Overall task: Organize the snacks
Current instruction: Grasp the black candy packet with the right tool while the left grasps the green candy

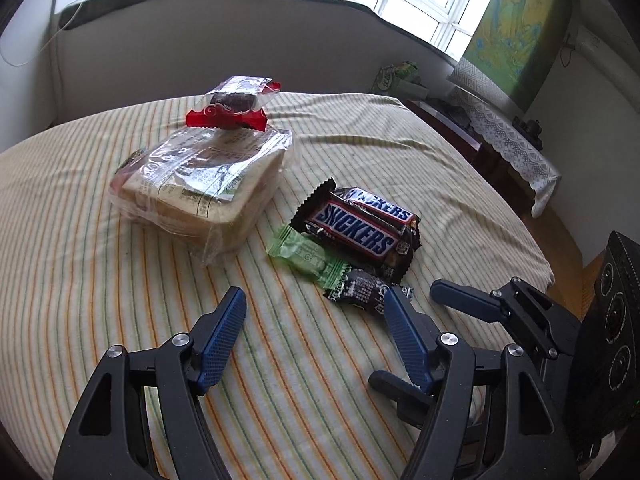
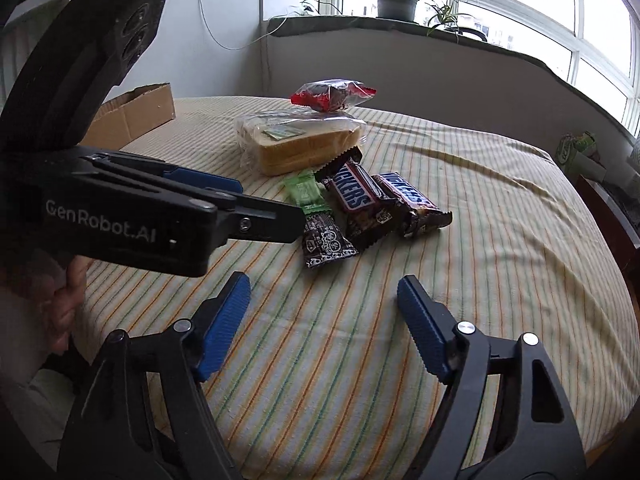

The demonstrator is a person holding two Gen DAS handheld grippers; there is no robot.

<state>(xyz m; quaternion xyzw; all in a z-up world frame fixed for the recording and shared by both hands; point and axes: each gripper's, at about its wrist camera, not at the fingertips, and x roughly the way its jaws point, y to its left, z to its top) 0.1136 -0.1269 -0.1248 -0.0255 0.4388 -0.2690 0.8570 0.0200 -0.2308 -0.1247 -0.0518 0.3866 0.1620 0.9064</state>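
Observation:
On the striped cloth lie two Snickers bars [image 1: 362, 222] [image 2: 360, 196], a green wrapped sweet [image 1: 308, 258] [image 2: 306, 192] and a black wrapped sweet [image 1: 360, 290] [image 2: 326, 242], close together. Behind them is a bagged loaf of sliced bread [image 1: 196, 188] [image 2: 300, 142] with a red-and-clear pastry packet [image 1: 234, 106] [image 2: 332, 94] against its far side. My left gripper [image 1: 316, 314] is open and empty, just short of the sweets. My right gripper [image 2: 324, 300] is open and empty, a little nearer than the black sweet; its fingers [image 1: 464, 300] show at the right of the left wrist view.
The table [image 1: 100, 280] wears a striped cloth and drops off at the right. A cardboard box [image 2: 136, 114] sits at its far left. A low cabinet with a lace runner [image 1: 508, 140] stands to the right. A windowsill with potted plants [image 2: 396, 0] runs behind.

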